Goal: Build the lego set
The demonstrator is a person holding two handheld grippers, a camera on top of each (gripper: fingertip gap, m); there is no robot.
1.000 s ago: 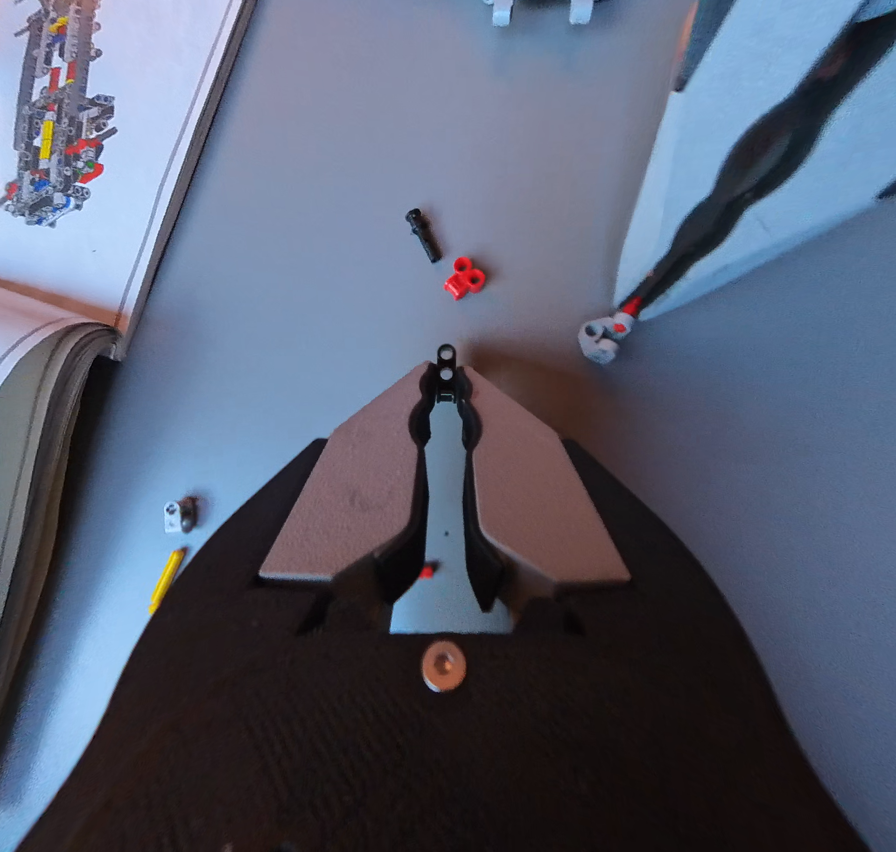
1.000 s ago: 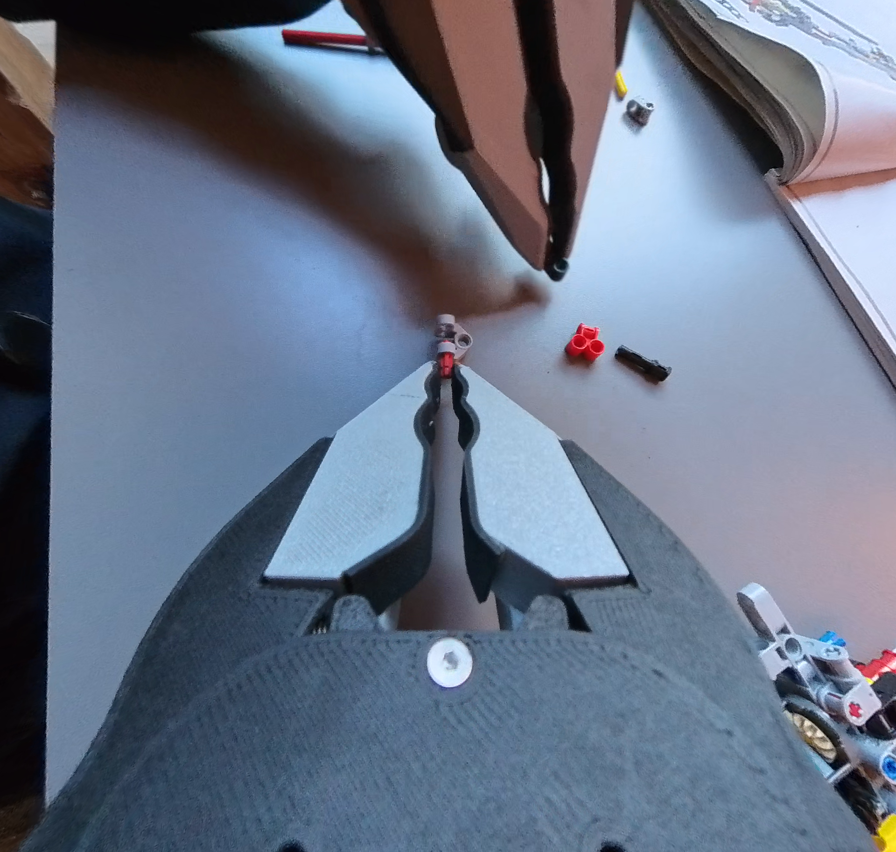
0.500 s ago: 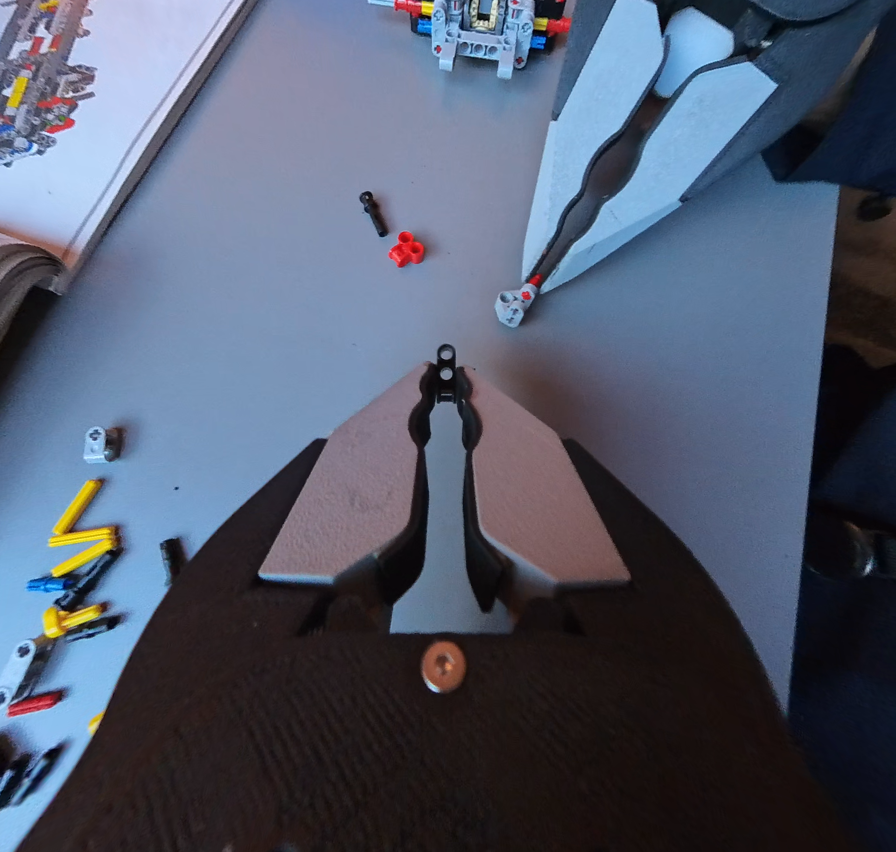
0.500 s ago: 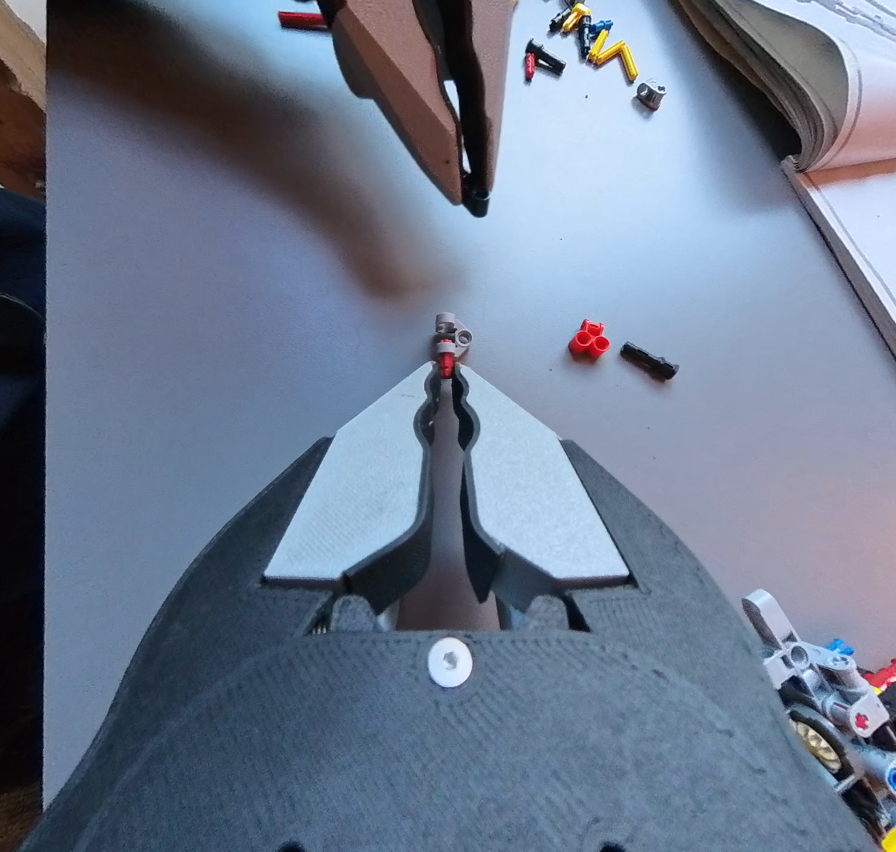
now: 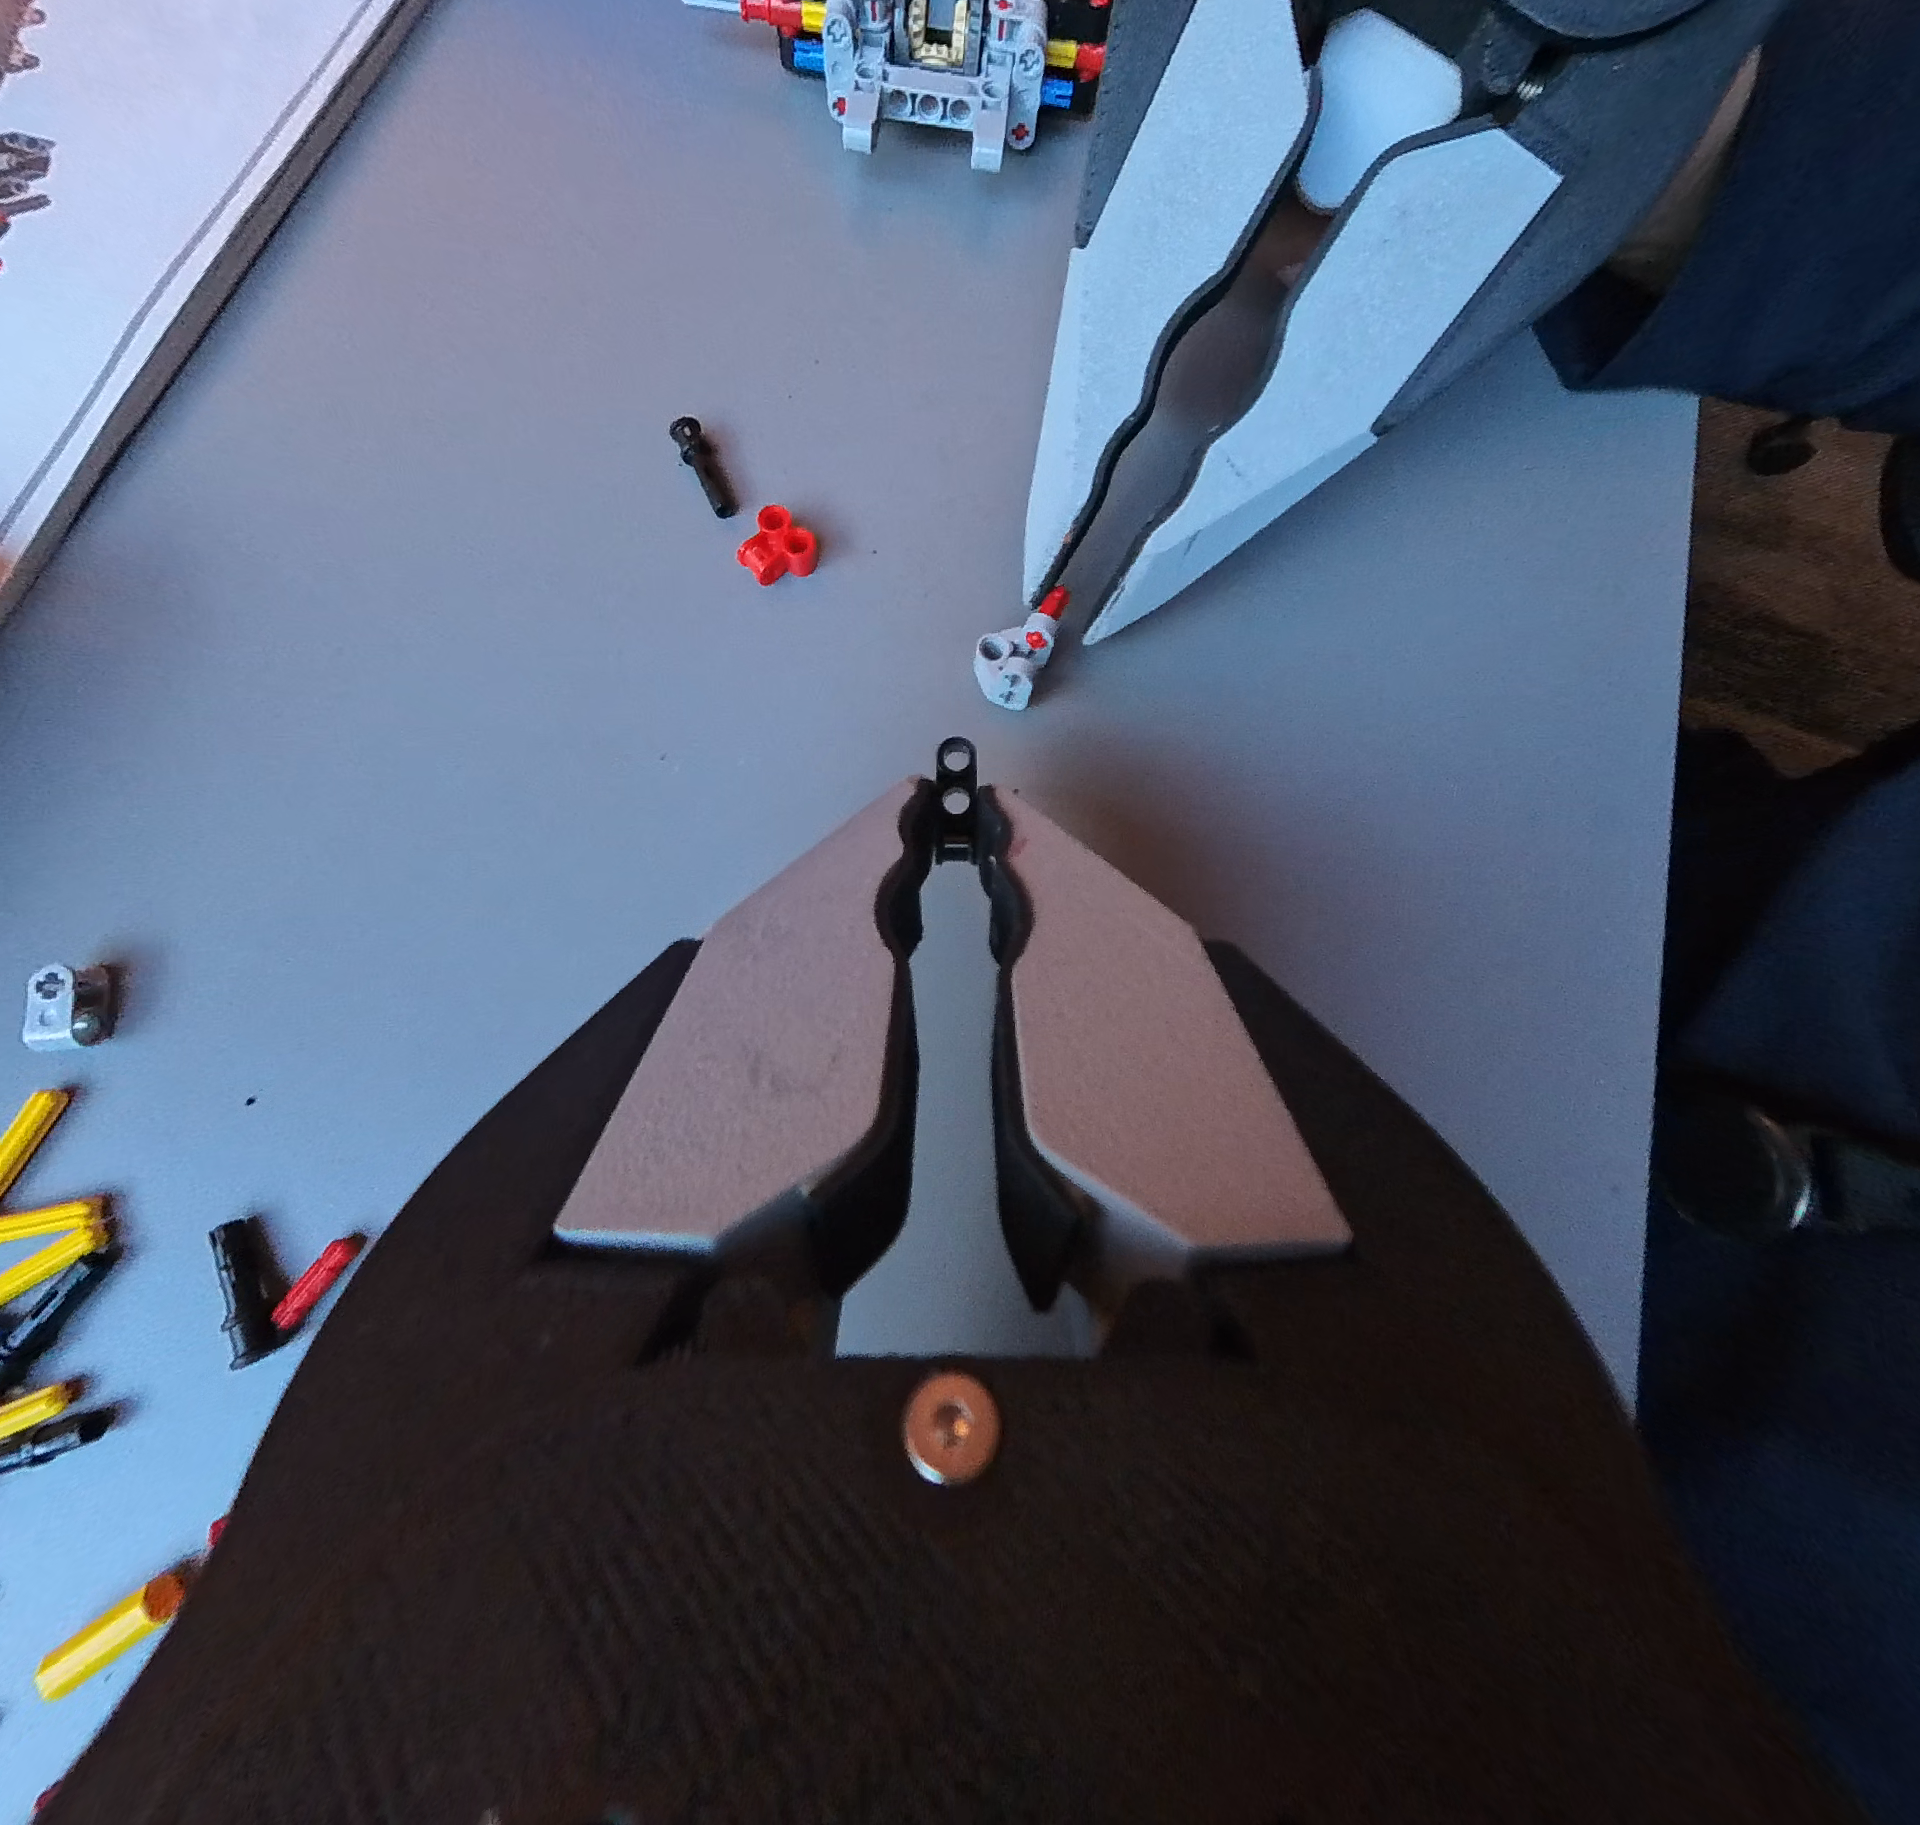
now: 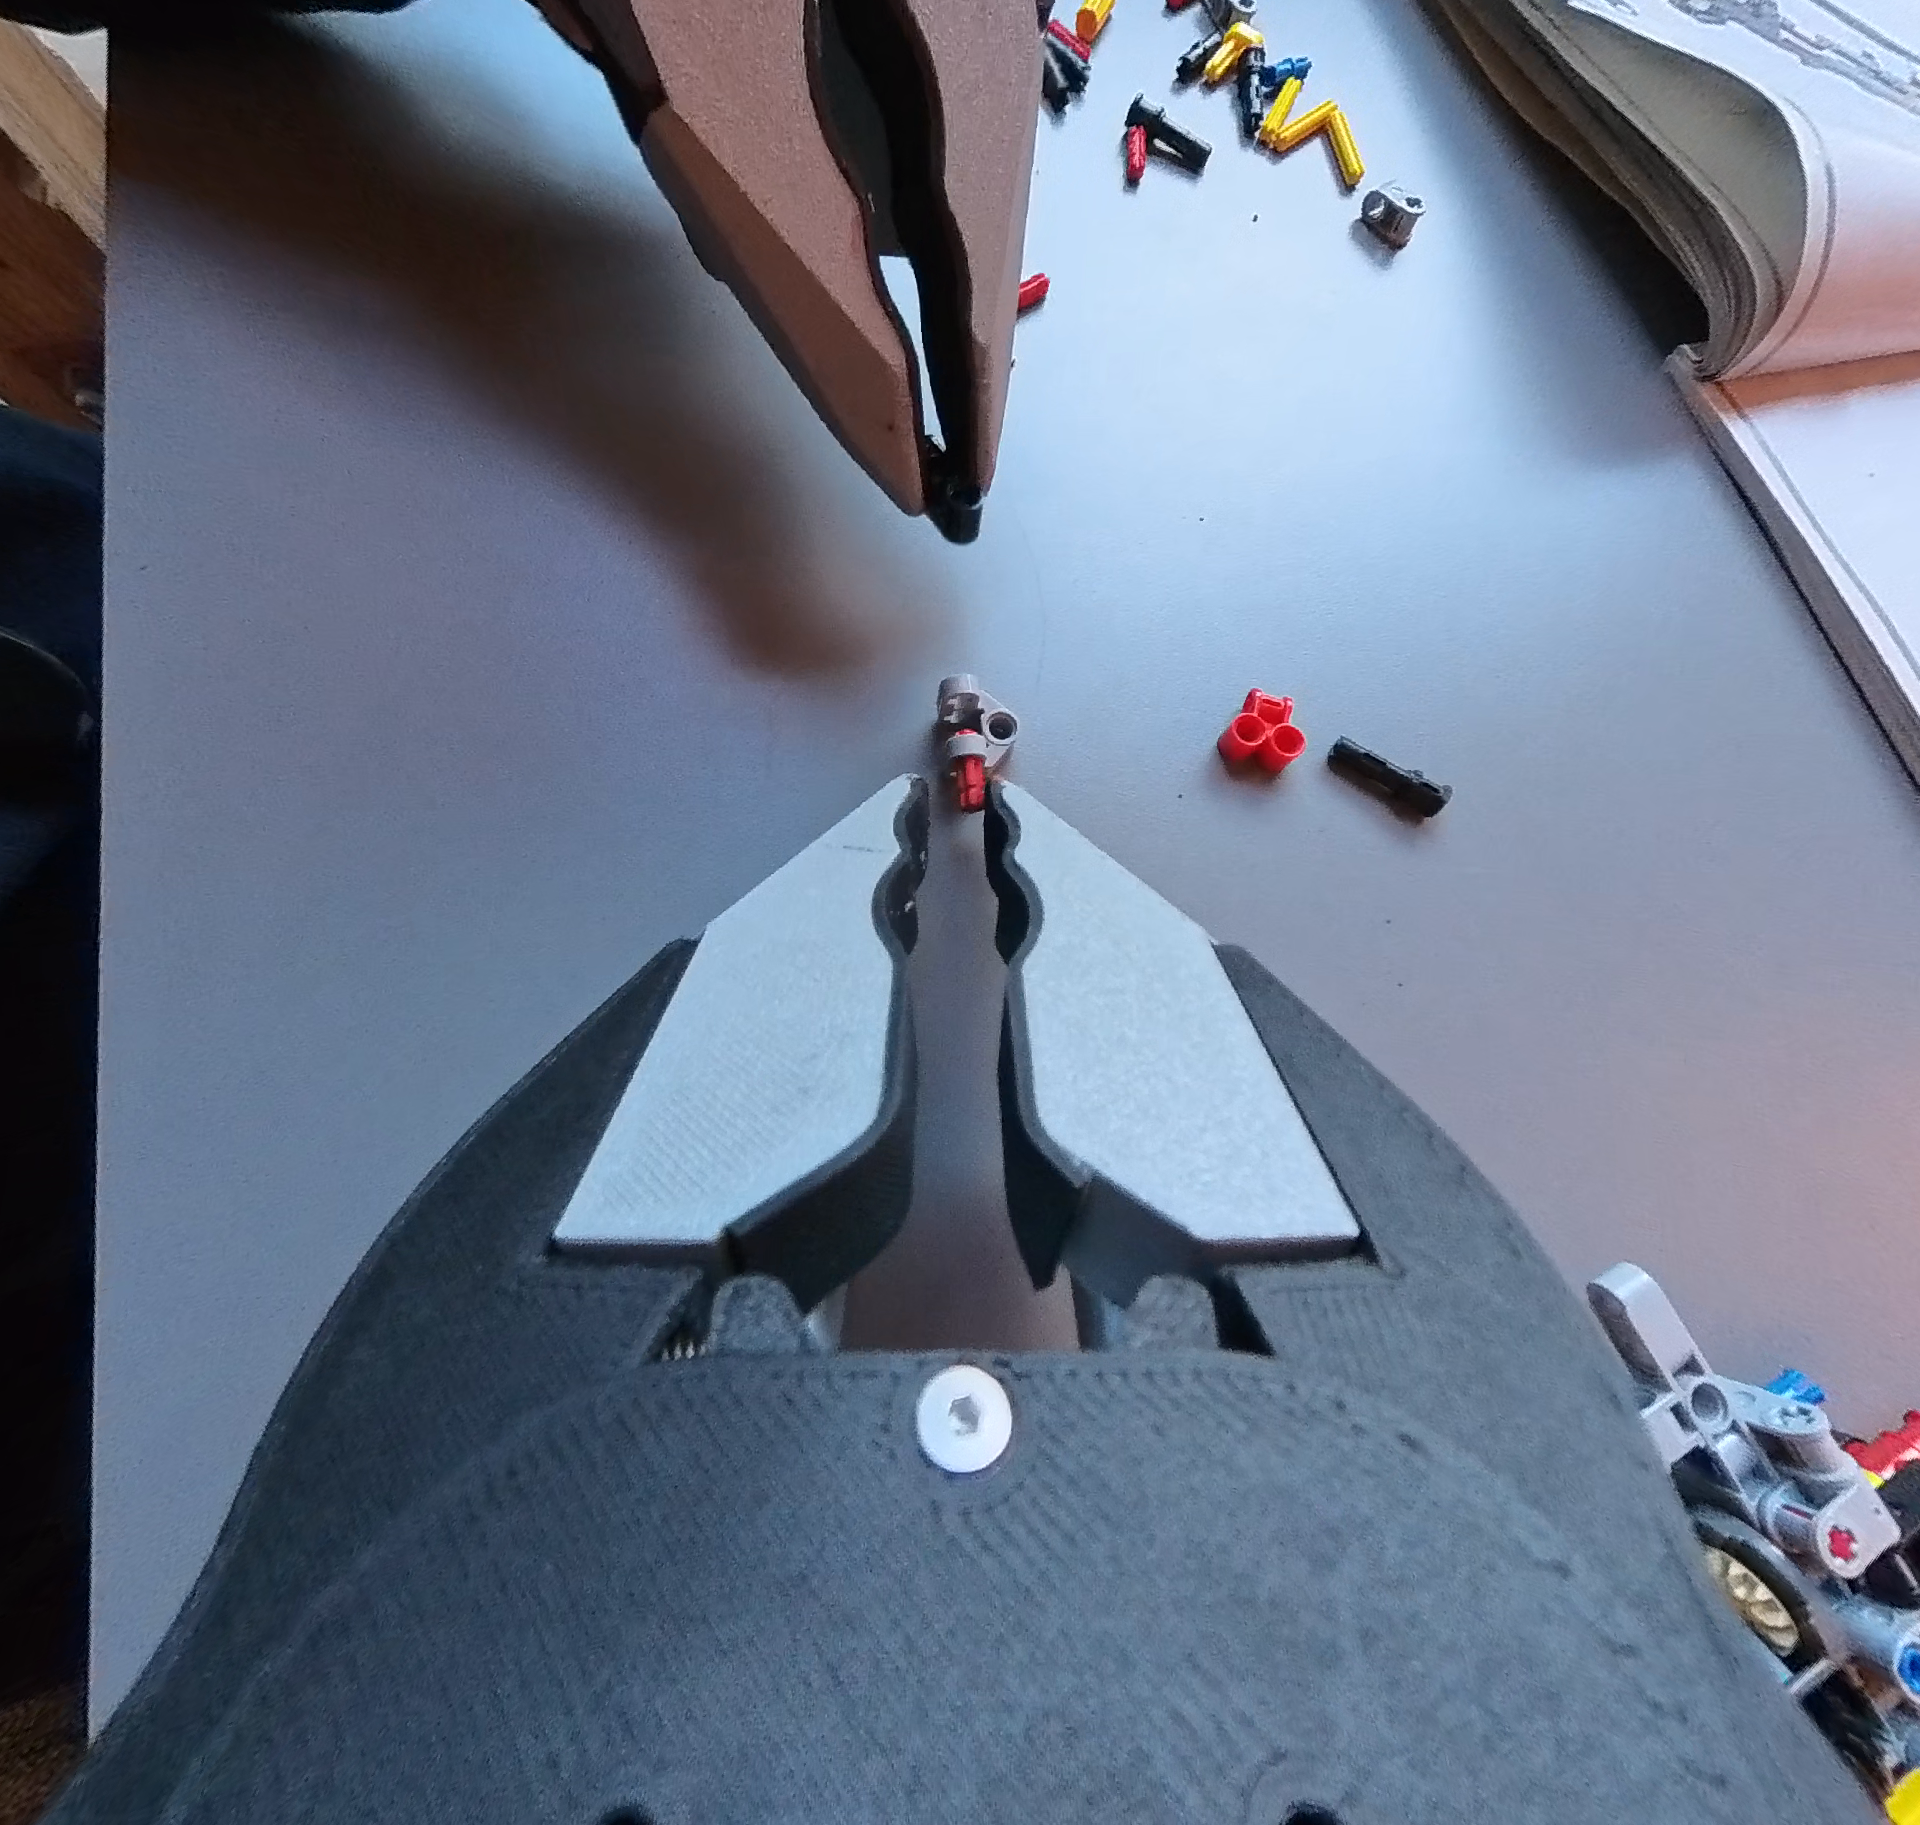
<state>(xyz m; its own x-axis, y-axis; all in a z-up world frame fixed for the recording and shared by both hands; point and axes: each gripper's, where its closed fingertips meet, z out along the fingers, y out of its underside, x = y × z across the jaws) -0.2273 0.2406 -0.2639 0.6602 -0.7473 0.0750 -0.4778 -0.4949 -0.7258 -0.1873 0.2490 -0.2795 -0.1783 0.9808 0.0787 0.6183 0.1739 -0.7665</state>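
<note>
**Grey connector lying just off the right gripper's tips, red pin pointing back into the gap**

We're looking at two hand-held grippers facing each other over a grey table (image 5: 416,632). The right gripper (image 6: 954,801) is standing narrowly parted, w/ nothing pressed between its pads: the small grey connector w/ a red pin (image 6: 975,736) is lying on the table directly ahead of the tips. Its long axis is running roughly in line w/ the fingers, red pin end nearest, reaching just into the mouth of the gap and sitting close against the right fingertip (image 6: 1006,807); we can't tell if it's actually touching. The left fingertip is standing clear of it.

The left gripper (image 5: 954,807) is clamping a black two-hole connector (image 5: 956,783) at its very tips, both pads pressing on it, one hole poking out past them. From the left wrist view, the grey connector (image 5: 1008,661) is lying ahead and slightly to the right, near but apart from the black piece. So the right gripper is by far the nearer one to it.

Off to the side, well apart: a red triple-hole connector (image 6: 1259,732) w/ a black pin (image 6: 1387,778) just beside it. Farther out we're seeing a scatter of loose yellow, black and red pins (image 6: 1247,82), an open instruction book (image 6: 1714,165) and a part-built chassis assembly (image 5: 925,40).
</note>
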